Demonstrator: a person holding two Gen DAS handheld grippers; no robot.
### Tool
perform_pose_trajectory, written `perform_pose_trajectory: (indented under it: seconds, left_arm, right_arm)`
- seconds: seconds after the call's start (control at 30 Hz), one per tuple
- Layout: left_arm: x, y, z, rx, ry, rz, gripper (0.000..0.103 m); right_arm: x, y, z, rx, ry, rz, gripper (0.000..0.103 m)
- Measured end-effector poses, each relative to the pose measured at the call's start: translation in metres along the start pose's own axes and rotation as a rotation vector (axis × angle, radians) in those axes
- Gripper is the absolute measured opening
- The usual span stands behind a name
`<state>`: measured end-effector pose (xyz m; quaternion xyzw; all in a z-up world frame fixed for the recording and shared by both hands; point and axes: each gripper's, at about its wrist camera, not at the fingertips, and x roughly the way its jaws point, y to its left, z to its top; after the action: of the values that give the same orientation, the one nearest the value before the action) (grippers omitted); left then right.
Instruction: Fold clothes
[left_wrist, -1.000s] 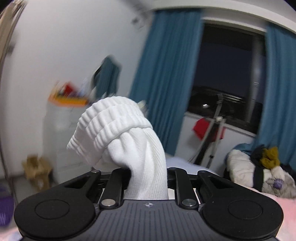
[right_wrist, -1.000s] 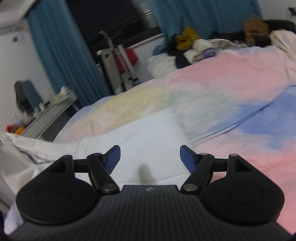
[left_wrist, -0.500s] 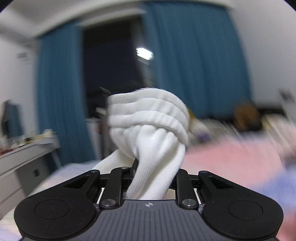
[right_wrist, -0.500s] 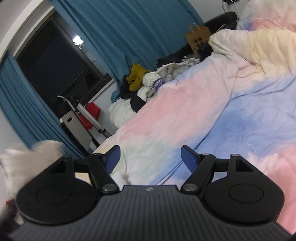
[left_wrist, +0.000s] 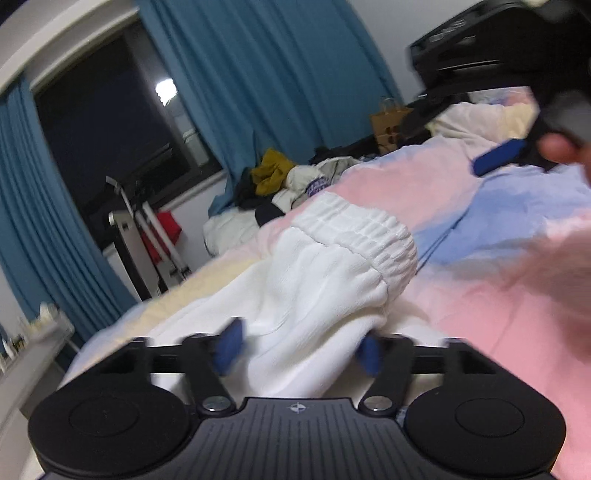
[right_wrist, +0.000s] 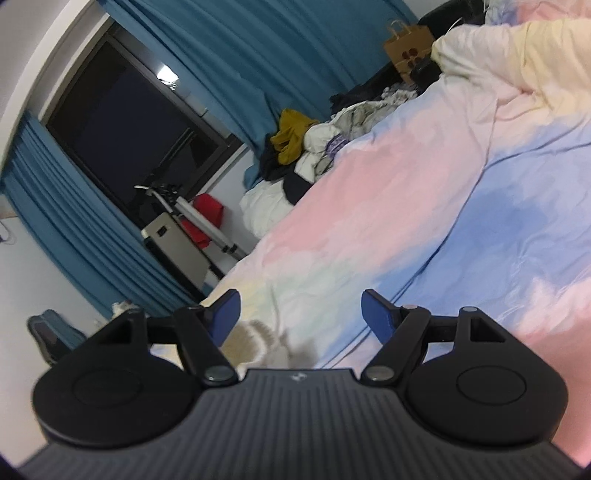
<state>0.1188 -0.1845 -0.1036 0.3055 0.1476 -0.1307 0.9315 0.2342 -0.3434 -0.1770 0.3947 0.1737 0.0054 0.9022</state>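
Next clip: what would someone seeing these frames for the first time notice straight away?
First, the white ribbed-cuff garment lying on the pastel pink, blue and yellow duvet, right in front of the left claw, whose jaws are opening around it. Behind, teal curtains frame a dark window, and a heap of unfolded clothes sits at the bed's far edge.

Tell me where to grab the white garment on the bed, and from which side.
Take the white garment by its gathered elastic band at the far end, coming from the right, where the band's rounded corner lifts off the pastel duvet. The bunched, thick hem probably gives the jaws firm purchase.
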Motion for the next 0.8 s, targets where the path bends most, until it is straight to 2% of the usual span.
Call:
perform_pose_trajectory:
  seconds: [0.03,0.17,0.3,0.37,0.5,0.63,0.7,0.8]
  left_arm:
    - [-0.011,0.013,-0.014,0.033,-0.005,-0.005,0.082]
    - [-0.043,0.025,-0.03,0.085,0.008,-0.055,0.083]
    - [-0.072,0.046,-0.053,0.03,0.017,-0.014,0.089]
    - [-0.075,0.053,-0.064,0.005,0.042,-0.006,0.09]
    - [-0.072,0.057,-0.078,0.024,0.098,0.037,0.089]
    - [-0.065,0.055,-0.081,0.068,0.086,0.026,0.089]
    - [-0.055,0.056,-0.083,0.064,0.076,0.009,0.087]
    - [-0.042,0.058,-0.085,0.042,0.066,-0.019,0.077]
  right_arm:
    - [0.001,0.0,-0.001,0.009,0.008,0.017,0.075]
    - [0.008,-0.003,-0.004,0.07,0.07,0.079,0.075]
    - [0.024,0.001,-0.004,0.121,0.149,0.163,0.075]
    - [0.04,0.01,0.001,0.101,0.195,0.191,0.075]
    - [0.077,0.026,0.004,0.022,0.308,0.181,0.075]
    - [0.101,0.031,-0.01,-0.005,0.405,0.165,0.076]
    - [0.111,0.031,-0.019,0.002,0.424,0.164,0.076]
    - [0.121,0.03,-0.03,0.022,0.448,0.167,0.076]
